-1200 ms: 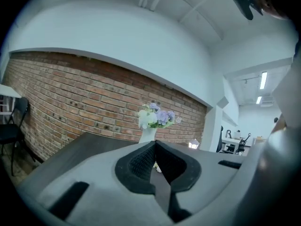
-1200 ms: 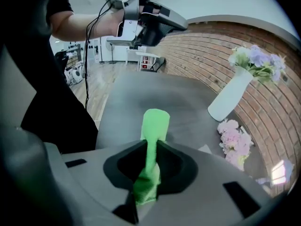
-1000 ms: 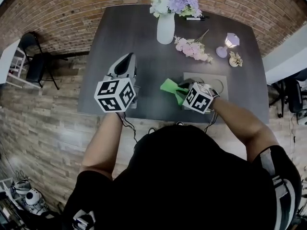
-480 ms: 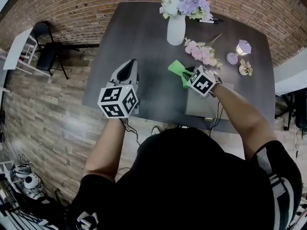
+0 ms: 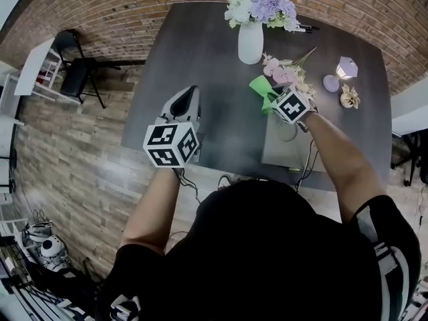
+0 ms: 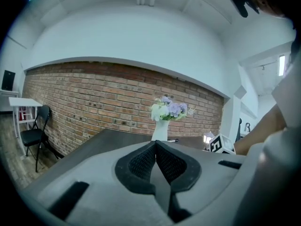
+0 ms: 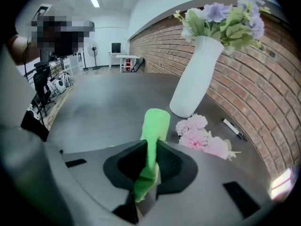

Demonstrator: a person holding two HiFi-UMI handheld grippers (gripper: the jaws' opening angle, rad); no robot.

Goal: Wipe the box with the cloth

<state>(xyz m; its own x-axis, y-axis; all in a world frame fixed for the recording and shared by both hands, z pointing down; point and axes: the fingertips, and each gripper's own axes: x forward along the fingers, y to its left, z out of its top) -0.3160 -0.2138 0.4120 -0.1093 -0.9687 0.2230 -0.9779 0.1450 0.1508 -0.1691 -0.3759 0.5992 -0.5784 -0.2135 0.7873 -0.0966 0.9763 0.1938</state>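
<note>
A flat grey box [image 5: 294,154] lies on the dark table [image 5: 207,59] near its front right edge. My right gripper [image 5: 273,97] hovers over the box's far left corner, shut on a bright green cloth [image 5: 261,85] that sticks out past its tips toward the pink flowers [image 5: 283,69]. In the right gripper view the cloth [image 7: 154,125] is pinched between the jaws of the right gripper [image 7: 151,147] and stands up in a fold. My left gripper [image 5: 189,93] hangs over the table's left front part. The left gripper [image 6: 155,145] is shut with nothing in it.
A white vase of flowers [image 5: 251,40] stands at the table's back, with pens [image 5: 307,27] behind it. A small purple lamp [image 5: 346,67] and an ornament [image 5: 349,97] sit at the right. A black chair [image 5: 77,72] stands on the floor at left.
My right gripper has carried the green cloth from the box's near left part to its far left corner, closer to the pink flowers. The left gripper has stayed roughly in place.
</note>
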